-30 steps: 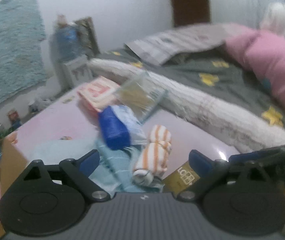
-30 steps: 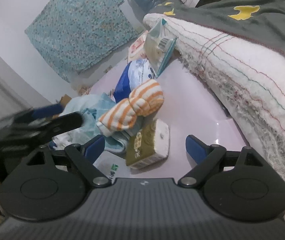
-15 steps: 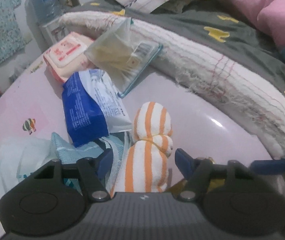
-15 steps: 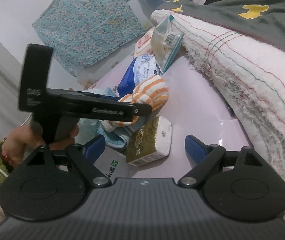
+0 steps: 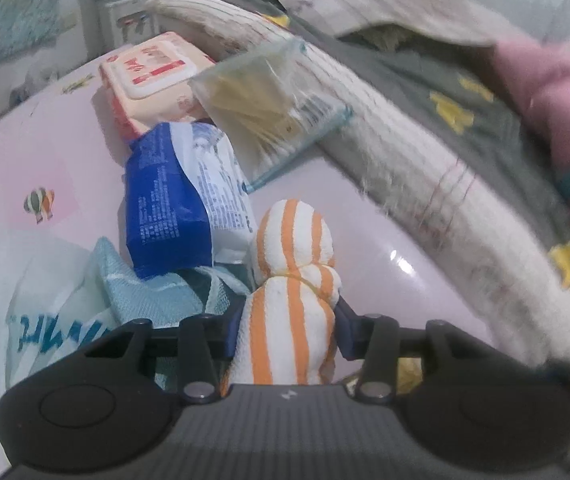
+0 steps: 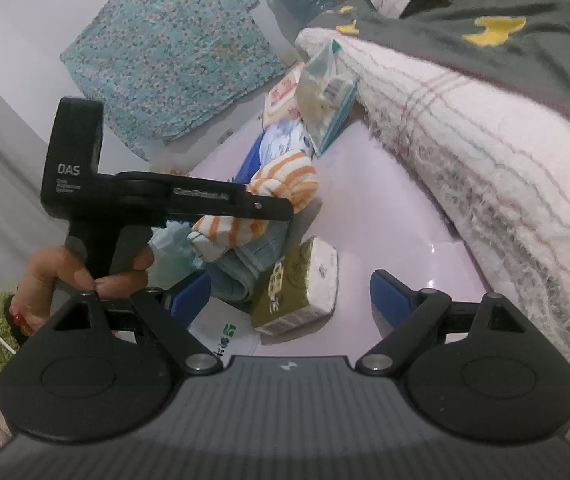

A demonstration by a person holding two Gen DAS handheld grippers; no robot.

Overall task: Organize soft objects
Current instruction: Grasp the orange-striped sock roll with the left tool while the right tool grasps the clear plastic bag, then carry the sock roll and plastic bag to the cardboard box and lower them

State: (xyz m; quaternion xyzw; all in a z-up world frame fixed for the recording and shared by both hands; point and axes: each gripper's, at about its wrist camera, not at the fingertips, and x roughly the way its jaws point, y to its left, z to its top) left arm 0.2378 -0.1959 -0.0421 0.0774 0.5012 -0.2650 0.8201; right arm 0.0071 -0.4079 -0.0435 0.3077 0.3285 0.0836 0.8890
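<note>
So the left tongs (image 5: pixel 287 330) have just been closing in around the orange-and-white striped sock roll (image 5: pixel 293 280), and the blue pads (image 5: pixel 232 330) look pressed right up against its lower half, one each side, so I'd call that a grip. The roll sits in the middle of the pink desk (image 5: pixel 369 248), lying on top of a light blue cloth (image 5: pixel 153 296), with a blue and white packet (image 5: pixel 177 208) touching its far-left side. Further back there's a pink wipes pack (image 5: pixel 153 76) and a clear zip bag (image 5: pixel 269 108) leaning on the rolled white towel (image 5: pixel 437 184) that runs along the desk's far edge. From the right wrist view you can see a person's hand (image 6: pixel 85 272) holding the left tool by its handle, and its black arm crossing the sock roll. The right tongs (image 6: pixel 291 296) hang wide open with nothing between them, hovering over the near edge just short of an olive-green tissue pack (image 6: pixel 297 288), which lies right beside the blue cloth. White plastic bag (image 5: pixel 17 304) sits at the desk's left edge.
</note>
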